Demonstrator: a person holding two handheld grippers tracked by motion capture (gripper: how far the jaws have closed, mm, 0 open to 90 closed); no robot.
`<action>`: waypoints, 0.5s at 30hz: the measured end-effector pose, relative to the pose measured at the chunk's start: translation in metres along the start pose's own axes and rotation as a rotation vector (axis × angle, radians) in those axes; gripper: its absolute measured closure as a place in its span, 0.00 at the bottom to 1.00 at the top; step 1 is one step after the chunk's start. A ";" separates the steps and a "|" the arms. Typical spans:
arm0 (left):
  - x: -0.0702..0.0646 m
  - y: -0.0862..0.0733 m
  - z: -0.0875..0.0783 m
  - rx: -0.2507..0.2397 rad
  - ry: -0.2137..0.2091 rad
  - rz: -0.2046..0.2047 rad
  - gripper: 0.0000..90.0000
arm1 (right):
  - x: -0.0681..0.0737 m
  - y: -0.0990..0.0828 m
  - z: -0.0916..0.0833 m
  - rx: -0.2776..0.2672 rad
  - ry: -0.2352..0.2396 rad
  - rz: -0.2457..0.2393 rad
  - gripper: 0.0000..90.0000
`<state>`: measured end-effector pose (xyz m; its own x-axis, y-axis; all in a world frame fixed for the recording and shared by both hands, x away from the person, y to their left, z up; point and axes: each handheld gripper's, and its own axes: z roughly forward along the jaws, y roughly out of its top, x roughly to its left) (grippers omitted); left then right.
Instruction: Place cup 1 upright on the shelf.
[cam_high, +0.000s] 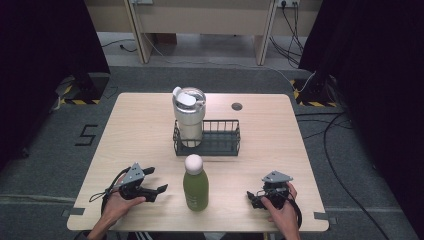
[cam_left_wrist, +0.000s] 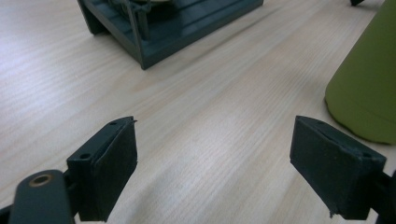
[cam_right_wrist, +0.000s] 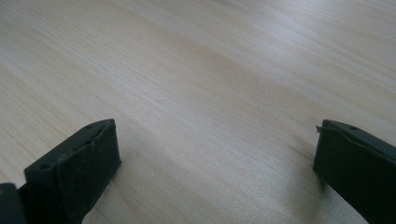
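A green bottle (cam_high: 195, 185) with a white cap stands upright near the front middle of the wooden table (cam_high: 135, 130). Behind it is a dark wire basket (cam_high: 220, 139) with a white lidded tumbler (cam_high: 189, 117) in its left end. My left gripper (cam_high: 156, 180) rests on the table left of the bottle, open and empty. In the left gripper view its jaws (cam_left_wrist: 212, 163) stand wide apart, with the bottle's (cam_left_wrist: 369, 84) base at the right and the basket (cam_left_wrist: 173, 28) ahead. My right gripper (cam_high: 254, 199) lies right of the bottle, and in the right gripper view its open jaws (cam_right_wrist: 215, 163) frame bare wood.
A small dark round grommet (cam_high: 237, 106) sits in the tabletop behind the basket. Black curtains hang on both sides, and cables (cam_high: 335, 165) trail over the grey floor at the right. A wooden desk frame (cam_high: 200, 25) stands beyond the table.
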<state>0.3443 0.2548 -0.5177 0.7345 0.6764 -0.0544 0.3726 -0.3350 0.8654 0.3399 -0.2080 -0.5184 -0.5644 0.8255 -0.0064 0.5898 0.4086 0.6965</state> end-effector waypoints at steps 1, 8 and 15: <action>0.000 0.000 0.000 0.007 -0.001 0.001 0.16 | 0.000 0.000 0.000 0.000 0.000 0.000 0.01; -0.001 -0.003 0.001 0.061 0.002 0.004 0.16 | 0.000 0.000 0.000 0.000 0.000 0.000 0.01; -0.005 -0.004 0.002 0.112 0.014 0.032 0.16 | 0.000 0.000 0.000 0.000 0.000 -0.001 0.01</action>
<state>0.3403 0.2511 -0.5216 0.7395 0.6729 -0.0200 0.4106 -0.4273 0.8055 0.3398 -0.2080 -0.5184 -0.5646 0.8254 -0.0072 0.5894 0.4092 0.6965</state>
